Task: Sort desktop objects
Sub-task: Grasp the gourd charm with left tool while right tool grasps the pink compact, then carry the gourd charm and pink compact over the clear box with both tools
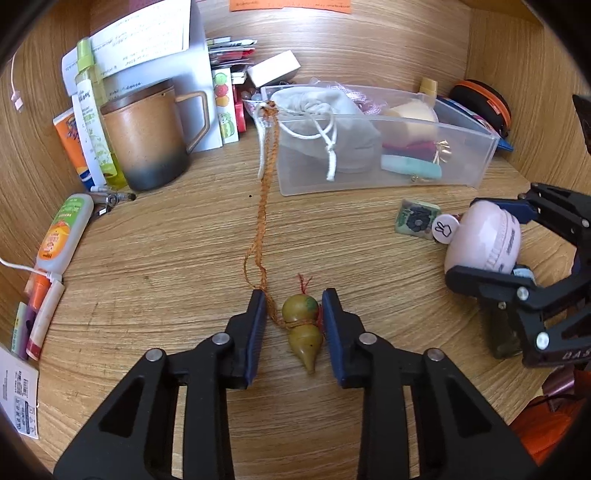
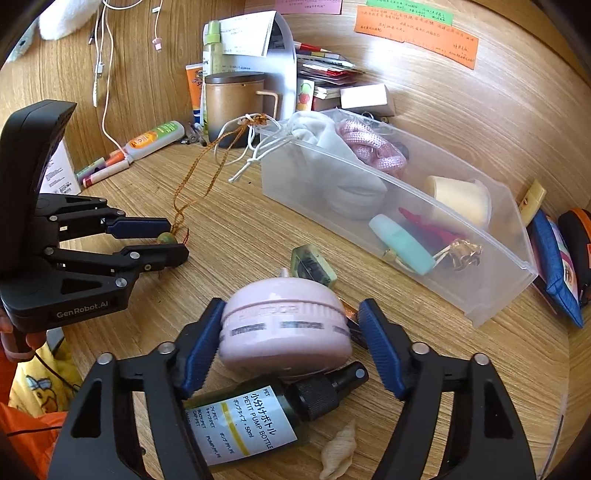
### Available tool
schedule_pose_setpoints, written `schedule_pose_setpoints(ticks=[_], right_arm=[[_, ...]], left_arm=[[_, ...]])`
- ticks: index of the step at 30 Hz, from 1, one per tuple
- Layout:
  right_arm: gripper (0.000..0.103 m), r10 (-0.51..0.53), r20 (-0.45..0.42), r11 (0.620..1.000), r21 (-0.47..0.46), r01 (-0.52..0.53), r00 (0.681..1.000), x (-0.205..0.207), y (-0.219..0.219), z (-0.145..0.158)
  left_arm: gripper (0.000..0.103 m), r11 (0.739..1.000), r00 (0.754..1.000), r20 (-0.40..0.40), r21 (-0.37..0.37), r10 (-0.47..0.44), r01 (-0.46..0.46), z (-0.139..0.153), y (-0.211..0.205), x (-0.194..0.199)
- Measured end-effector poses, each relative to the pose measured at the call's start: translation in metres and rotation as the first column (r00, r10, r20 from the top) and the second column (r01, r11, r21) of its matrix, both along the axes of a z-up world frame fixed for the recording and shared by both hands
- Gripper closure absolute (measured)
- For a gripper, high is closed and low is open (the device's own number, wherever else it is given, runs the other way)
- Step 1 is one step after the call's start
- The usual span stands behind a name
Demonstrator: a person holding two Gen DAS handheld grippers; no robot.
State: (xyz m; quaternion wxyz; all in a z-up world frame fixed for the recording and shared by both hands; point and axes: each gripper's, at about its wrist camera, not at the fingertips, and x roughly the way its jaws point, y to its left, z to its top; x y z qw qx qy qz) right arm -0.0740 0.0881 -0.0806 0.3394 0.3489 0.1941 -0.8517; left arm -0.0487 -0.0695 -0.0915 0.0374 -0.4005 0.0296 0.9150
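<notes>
Read on left hand-held gripper (image 2: 164, 240) body: "GenRobot.AI". Read on dark pump bottle (image 2: 258, 410) label: "PET", "PETIT PUMP BOTTLE", "50ml", beside Japanese characters. Noted on round white tag (image 1: 444, 229): rabbit outline. Found illegible: orange wall notes (image 2: 415, 35).

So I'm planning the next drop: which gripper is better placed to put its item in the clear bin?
Right, probably. The right gripper straddles the pink case close to the bin; the left gripper with the gourd sits farther away.
</notes>
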Motion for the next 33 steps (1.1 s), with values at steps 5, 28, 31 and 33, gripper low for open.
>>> schedule_pose_setpoints(ticks=[5,28,31,33], right_arm=[[0.043,0.002,0.004,1.0,-0.019,-0.002,1.0,-0.001,0.002,0.001],[0.043,0.006,0.001,0.989,-0.145,-0.006,1.0,-0.01,0.013,0.031],[0.043,0.002,-0.013,0.988,-0.153,-0.004,1.0,-0.013,0.016,0.037],[0.043,-0.004,-0.022,0.987,-0.161,0.001,1.0,-0.016,0.019,0.042]], left_arm=[[0.082,0.999,1.0,-0.013,-0.036,-0.024,0.023,-0.001,0.009,0.002],[0.084,0.995,0.998,-0.06,0.098,0.014,-0.008,0.022,-0.008,-0.003],[0.084,0.995,0.997,-0.082,0.1,0.008,0.0,0.03,-0.006,-0.004],[0.084,0.997,0.995,-0.098,0.078,0.016,-0.009,0.036,-0.003,-0.006]])
